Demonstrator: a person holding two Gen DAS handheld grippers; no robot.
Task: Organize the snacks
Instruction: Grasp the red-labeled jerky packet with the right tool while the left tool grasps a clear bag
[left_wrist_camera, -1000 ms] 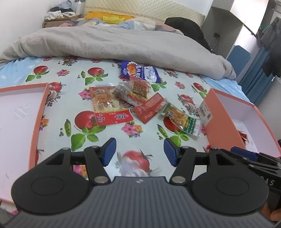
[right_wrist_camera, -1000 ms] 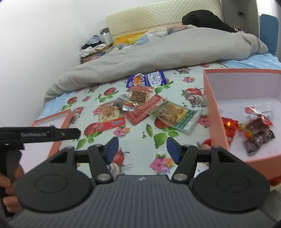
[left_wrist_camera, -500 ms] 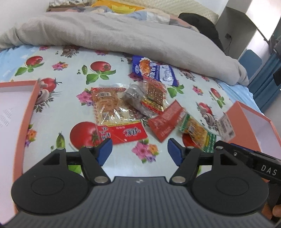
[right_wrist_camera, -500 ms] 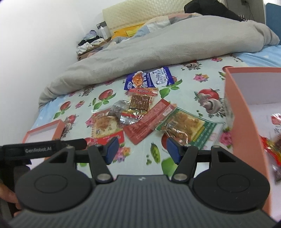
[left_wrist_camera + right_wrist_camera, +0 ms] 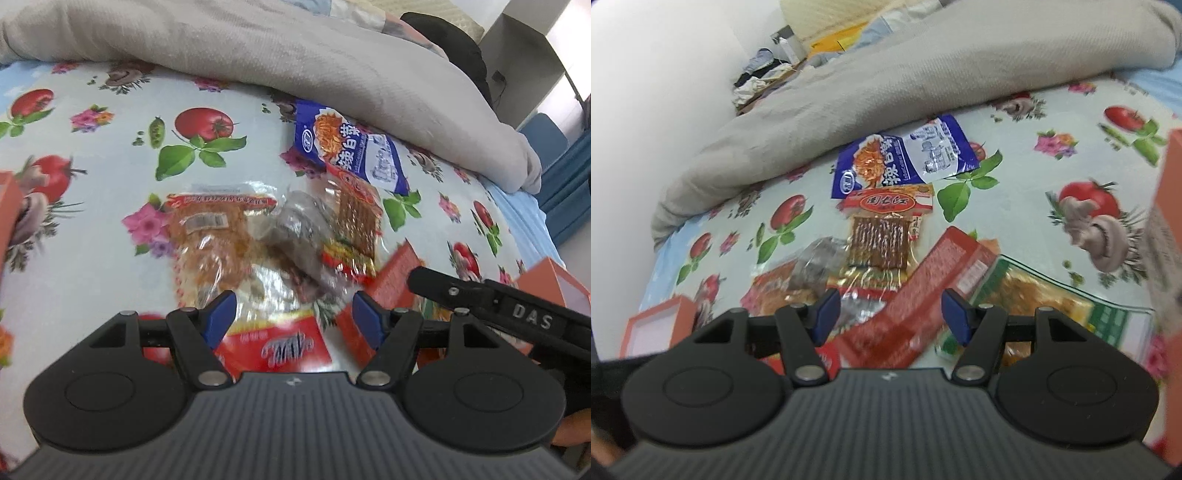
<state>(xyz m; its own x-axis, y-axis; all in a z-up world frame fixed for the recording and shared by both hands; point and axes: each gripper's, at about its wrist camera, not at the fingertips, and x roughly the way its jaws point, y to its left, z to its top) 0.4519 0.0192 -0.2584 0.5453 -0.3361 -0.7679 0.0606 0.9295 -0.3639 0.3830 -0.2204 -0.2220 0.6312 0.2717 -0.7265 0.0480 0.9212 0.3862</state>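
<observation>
with both the left gripper [image 5: 291, 317] and right gripper [image 5: 890, 314] hanging over the overlapping snack pile [image 5: 882, 258], jaws apart and empty, either could pinch two packets together.

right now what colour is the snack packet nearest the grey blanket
The snack packet is blue with a white end, clearest in the right wrist view.

Floral bed [image 5: 92, 258], snack packets [image 5: 288, 236] – grey blanket [image 5: 258, 48]

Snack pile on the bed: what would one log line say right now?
left tool: open, empty, over orange-and-red packet | right tool: open, empty, over long red packet | blue packet: untouched by blanket
</observation>
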